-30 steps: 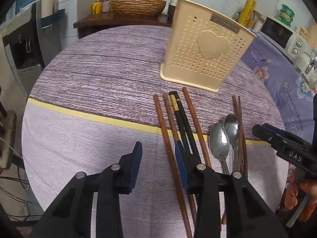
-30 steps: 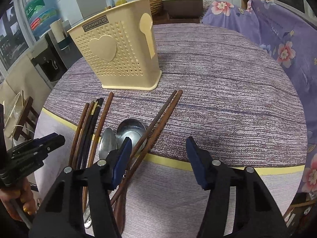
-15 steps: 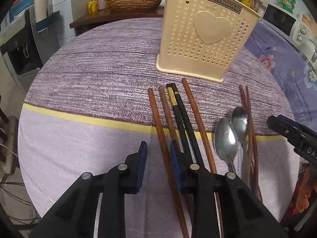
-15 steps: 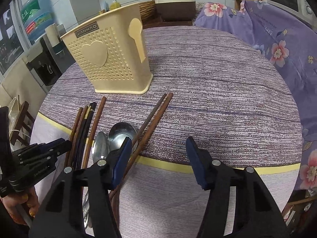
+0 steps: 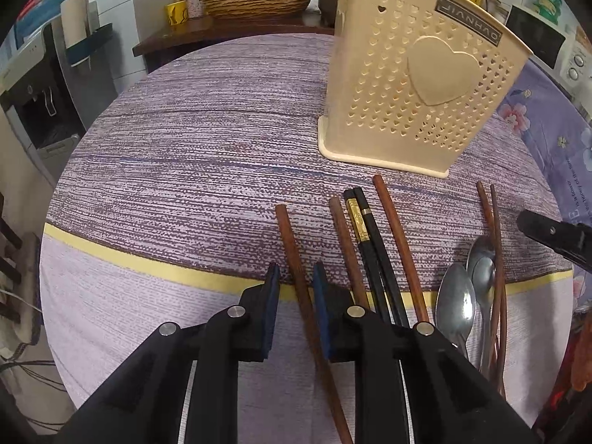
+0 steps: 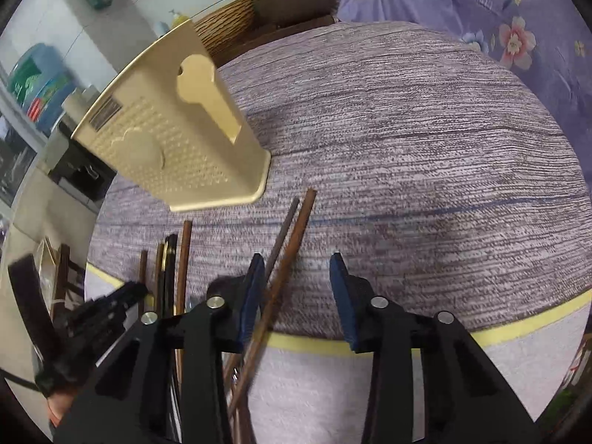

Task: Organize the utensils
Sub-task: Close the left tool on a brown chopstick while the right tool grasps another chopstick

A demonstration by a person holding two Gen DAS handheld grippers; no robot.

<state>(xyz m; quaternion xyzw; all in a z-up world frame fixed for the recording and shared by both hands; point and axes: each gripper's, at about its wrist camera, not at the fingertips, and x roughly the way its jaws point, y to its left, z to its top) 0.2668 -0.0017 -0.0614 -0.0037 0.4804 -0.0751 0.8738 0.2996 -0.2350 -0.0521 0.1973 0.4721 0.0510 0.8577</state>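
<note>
Progress is at the start: every utensil lies on the tablecloth, and the holder at 1 o'clock receives nothing yet. Left gripper has narrowed from wide since a second ago and now straddles the leftmost brown chopstick; contact cannot be confirmed. Right gripper stays wide beside the chopstick pair, now tilted. Spoons lie at 4 o'clock.
</note>
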